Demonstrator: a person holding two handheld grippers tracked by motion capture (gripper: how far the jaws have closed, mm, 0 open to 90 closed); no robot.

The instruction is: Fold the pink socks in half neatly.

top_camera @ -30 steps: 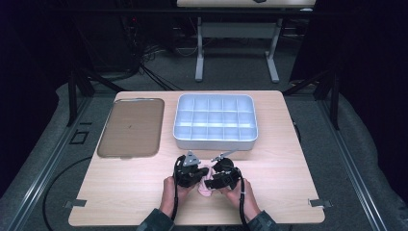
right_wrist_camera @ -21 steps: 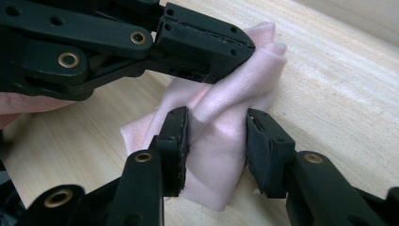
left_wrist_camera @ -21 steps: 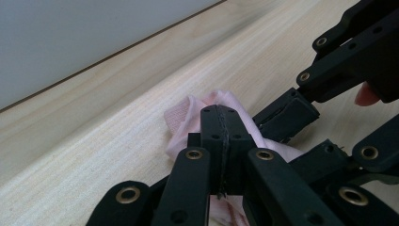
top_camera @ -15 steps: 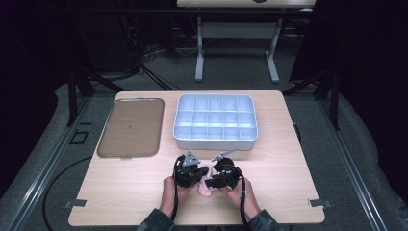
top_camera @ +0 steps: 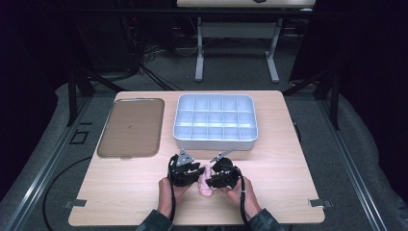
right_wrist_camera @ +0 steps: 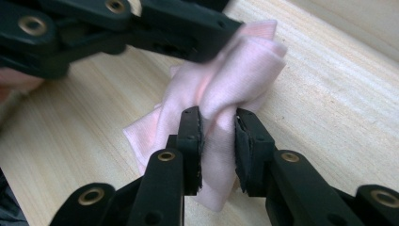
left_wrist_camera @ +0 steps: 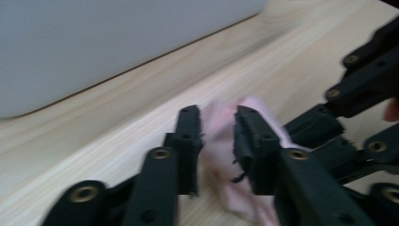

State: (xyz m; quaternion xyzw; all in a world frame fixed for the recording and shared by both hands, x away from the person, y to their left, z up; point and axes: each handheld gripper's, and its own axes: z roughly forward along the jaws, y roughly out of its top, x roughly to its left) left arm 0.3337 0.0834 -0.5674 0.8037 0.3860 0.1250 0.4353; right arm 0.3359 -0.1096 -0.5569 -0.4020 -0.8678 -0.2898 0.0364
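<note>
A small pink cloth (top_camera: 206, 183) lies crumpled near the table's front edge, between both grippers. My left gripper (top_camera: 198, 177) comes at it from the left. In the left gripper view, its jaws (left_wrist_camera: 219, 115) have just been opening and stand apart with the blurred cloth (left_wrist_camera: 217, 146) loose between them. My right gripper (top_camera: 212, 180) comes from the right. In the right gripper view, its jaws (right_wrist_camera: 218, 117) have just been closing and the pads pinch a bunched fold of the cloth (right_wrist_camera: 235, 70). The left gripper's black arms (right_wrist_camera: 141, 21) cross the top of that view.
A white tray with several compartments (top_camera: 215, 141) stands just beyond the grippers, and its wall (left_wrist_camera: 94, 47) looms close in the left gripper view. A flat brown tray (top_camera: 130, 127) lies at the back left. A person's hands (top_camera: 168, 192) hold both grippers from the front edge.
</note>
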